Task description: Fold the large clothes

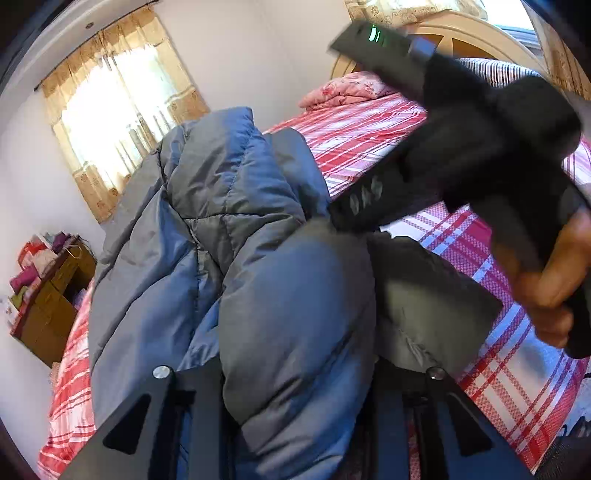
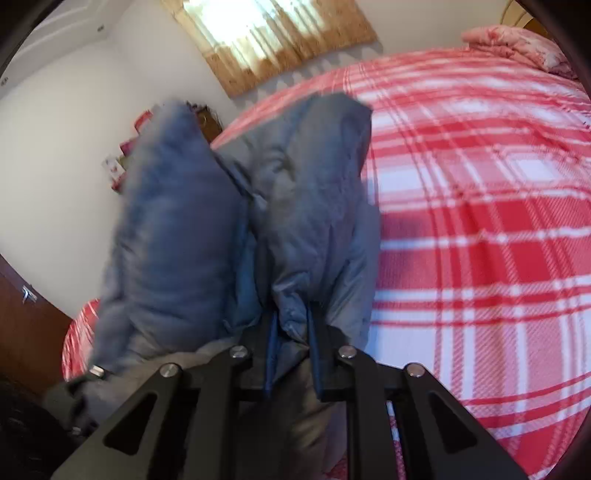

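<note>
A puffy blue-grey down jacket (image 1: 207, 206) is bunched up above the red plaid bed (image 1: 369, 136). A fat fold of it fills the gap of my left gripper (image 1: 295, 376) and hides the fingertips; the jaws grip that fold. In the left wrist view my right gripper (image 1: 334, 218), held by a hand (image 1: 554, 280), reaches in from the right and meets the jacket's edge. In the right wrist view the right gripper (image 2: 290, 314) is shut on a narrow pinch of the jacket (image 2: 317, 192), which stands up in two lobes in front of the camera.
The plaid sheet (image 2: 480, 221) stretches wide to the right. A folded pink floral quilt (image 1: 343, 90) lies by the cream headboard (image 1: 461, 33). A wooden cabinet (image 1: 51, 295) piled with clothes stands by the wall at left, under a curtained window (image 1: 118, 110).
</note>
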Available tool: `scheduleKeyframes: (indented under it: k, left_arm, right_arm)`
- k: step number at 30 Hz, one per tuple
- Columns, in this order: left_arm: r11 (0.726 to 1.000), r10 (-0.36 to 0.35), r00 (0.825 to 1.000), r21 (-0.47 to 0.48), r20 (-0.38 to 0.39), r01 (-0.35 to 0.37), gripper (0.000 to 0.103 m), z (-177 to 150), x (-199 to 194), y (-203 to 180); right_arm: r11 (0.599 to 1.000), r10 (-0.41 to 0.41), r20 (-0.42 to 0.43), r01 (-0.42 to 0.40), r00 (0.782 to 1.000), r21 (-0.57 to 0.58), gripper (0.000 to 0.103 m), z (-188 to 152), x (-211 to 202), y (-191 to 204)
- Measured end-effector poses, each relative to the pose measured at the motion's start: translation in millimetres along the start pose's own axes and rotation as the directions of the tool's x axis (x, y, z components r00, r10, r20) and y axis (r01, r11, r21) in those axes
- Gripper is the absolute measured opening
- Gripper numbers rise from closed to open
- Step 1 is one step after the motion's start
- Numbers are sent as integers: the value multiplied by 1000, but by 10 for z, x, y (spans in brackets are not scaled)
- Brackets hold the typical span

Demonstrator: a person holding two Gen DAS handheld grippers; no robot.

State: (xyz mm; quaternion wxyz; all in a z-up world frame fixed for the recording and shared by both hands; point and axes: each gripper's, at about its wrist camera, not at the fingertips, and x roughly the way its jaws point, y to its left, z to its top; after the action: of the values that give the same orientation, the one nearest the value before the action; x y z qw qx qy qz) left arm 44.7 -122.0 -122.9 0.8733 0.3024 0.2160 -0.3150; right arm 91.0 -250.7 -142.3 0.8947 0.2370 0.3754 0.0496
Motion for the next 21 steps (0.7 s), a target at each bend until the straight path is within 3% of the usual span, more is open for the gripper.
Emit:
scheduleKeyframes:
  k: [7, 10, 14, 17, 20, 21]
  left_arm:
    - [976, 87, 995, 195, 54, -96, 37, -167, -319, -260]
    - [969, 63, 996, 233, 67, -77, 37, -263, -478, -317]
    - [981, -1, 996, 191, 93, -17, 39, -350, -763, -114]
    - [990, -72, 991, 132, 114, 56, 46, -363, -1027, 112]
    - [986, -166, 976, 12, 139, 166, 46, -341, -1228, 498]
    - [973, -206, 965, -70, 161, 220, 46, -341, -1298, 734]
  right_arm:
    - [1000, -1, -49, 0, 999, -16, 11, 40, 124, -62]
    - [1000, 17, -62, -17, 998, -10, 11, 18, 71, -50]
    - [1000, 29, -69, -30, 997, -5, 11, 51, 81, -101]
    - [999, 39, -64, -39, 997, 10, 11, 64, 97, -141]
    - [999, 45, -51, -45, 998, 7, 11, 46, 74, -165]
    - [999, 42, -45, -42, 998, -3, 11, 34, 62, -162]
